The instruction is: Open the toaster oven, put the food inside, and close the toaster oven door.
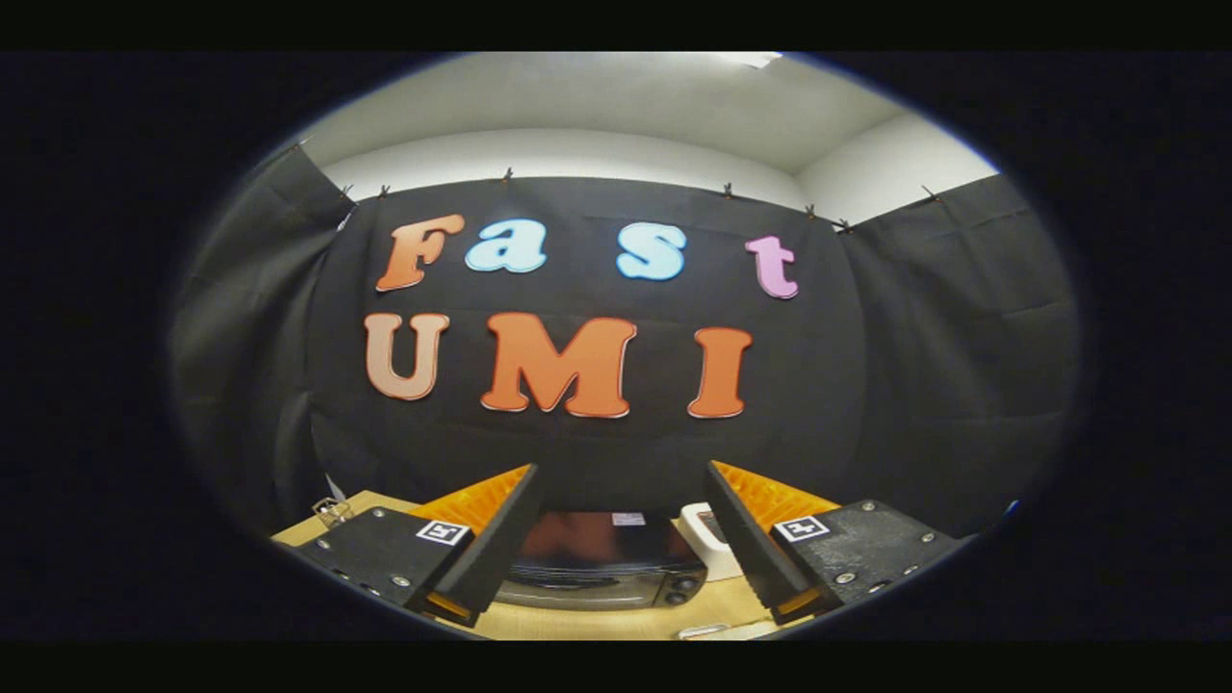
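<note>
The claw (616, 539) stands wide apart, holding nothing, and its fingers hide both ends of the oven (604, 563) beyond them. The oven sits door shut on a wooden counter (597, 624) before a black cloth wall; a white object (707, 541) beside it is hard to make out.

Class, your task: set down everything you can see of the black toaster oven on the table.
The black toaster oven sits on the light wooden table, beyond the open gripper and framed between its two spread fingers, which hold nothing and do not touch it. Its top is dark and glossy, catching a reddish reflection, with a small pale sticker near the back. The front face shows horizontal lines and two round knobs at its right end. The door appears closed. A small white object stands close by its right side.
</note>
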Action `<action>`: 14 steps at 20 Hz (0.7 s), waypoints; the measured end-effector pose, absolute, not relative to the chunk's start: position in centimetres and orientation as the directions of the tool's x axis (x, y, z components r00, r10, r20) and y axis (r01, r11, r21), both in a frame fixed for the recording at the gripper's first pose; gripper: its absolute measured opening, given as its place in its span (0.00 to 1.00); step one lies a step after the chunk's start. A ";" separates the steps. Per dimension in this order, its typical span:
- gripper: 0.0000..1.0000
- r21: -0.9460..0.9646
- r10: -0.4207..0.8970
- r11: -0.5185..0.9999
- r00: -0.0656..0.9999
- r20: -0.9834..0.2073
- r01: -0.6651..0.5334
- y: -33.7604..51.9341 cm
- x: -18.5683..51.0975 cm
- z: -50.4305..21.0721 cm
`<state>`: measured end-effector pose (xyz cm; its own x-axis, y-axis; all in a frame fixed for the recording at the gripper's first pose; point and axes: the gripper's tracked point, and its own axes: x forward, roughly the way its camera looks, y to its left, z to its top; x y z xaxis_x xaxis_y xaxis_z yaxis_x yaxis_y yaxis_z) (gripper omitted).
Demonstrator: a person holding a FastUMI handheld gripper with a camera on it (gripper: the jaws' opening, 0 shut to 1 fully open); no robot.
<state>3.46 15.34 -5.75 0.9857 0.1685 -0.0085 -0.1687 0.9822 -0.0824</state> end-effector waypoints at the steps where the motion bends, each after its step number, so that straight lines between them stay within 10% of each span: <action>1: 0.99 -0.086 0.184 0.979 0.982 -0.035 -0.186 16.4 4.1 -7.6; 14: 1.00 -0.091 0.240 0.952 0.895 -0.376 -0.293 20.7 7.7 -26.5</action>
